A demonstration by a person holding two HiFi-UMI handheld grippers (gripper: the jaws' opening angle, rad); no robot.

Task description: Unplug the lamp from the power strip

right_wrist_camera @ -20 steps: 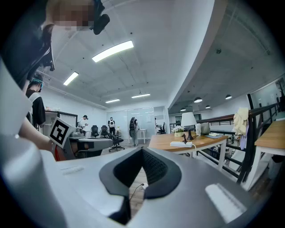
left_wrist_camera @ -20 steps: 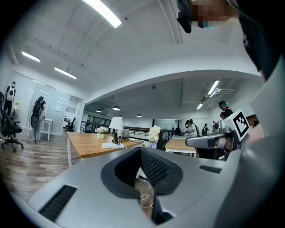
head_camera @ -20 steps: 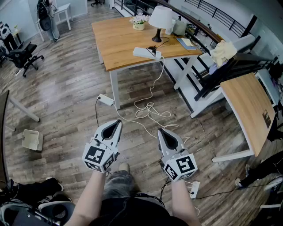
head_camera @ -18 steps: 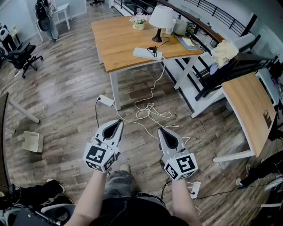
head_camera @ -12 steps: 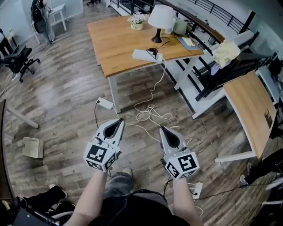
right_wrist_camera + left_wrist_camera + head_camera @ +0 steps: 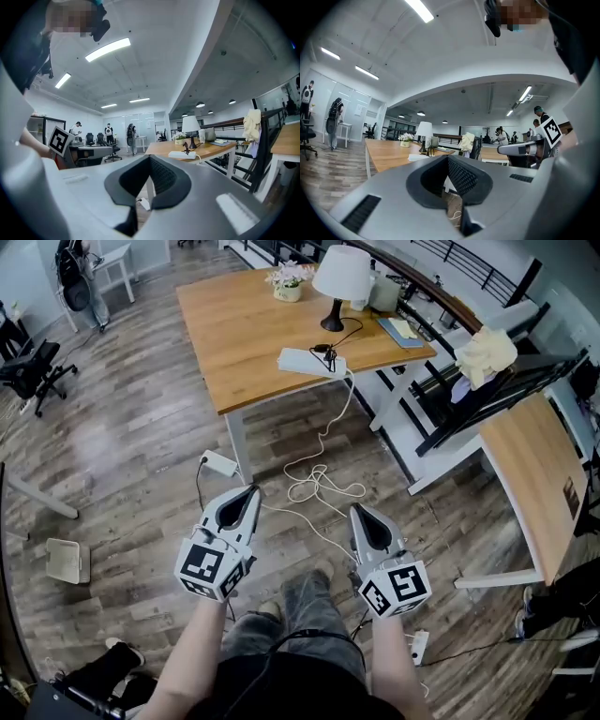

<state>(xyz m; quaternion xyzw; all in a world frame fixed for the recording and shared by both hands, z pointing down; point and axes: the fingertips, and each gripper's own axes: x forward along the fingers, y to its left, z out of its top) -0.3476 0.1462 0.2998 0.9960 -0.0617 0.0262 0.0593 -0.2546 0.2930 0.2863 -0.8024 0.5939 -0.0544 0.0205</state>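
A white-shaded lamp (image 6: pixel 339 277) on a black stem stands at the far side of a wooden table (image 6: pixel 234 324). Its black cord runs to a plug (image 6: pixel 324 351) seated in a white power strip (image 6: pixel 309 362) near the table's front edge. My left gripper (image 6: pixel 247 494) and right gripper (image 6: pixel 360 512) are held level over the floor, well short of the table. Both are shut and hold nothing. The lamp (image 6: pixel 424 131) and strip (image 6: pixel 420 157) show beyond my left gripper (image 6: pixel 457 199). Past my right gripper (image 6: pixel 143 190) I also see the lamp (image 6: pixel 191 126) and strip (image 6: pixel 182 154).
The strip's white cable hangs off the table into a coil (image 6: pixel 319 484) on the floor, beside a white adapter (image 6: pixel 220 463). Another power strip (image 6: pixel 417 645) lies by my right foot. A second desk (image 6: pixel 530 474) and a black rack (image 6: pixel 487 381) stand at the right. People are in the background.
The table, lamp and strip have drawn slightly closer as the person stepped forward. Both grippers stay shut and level, side by side.
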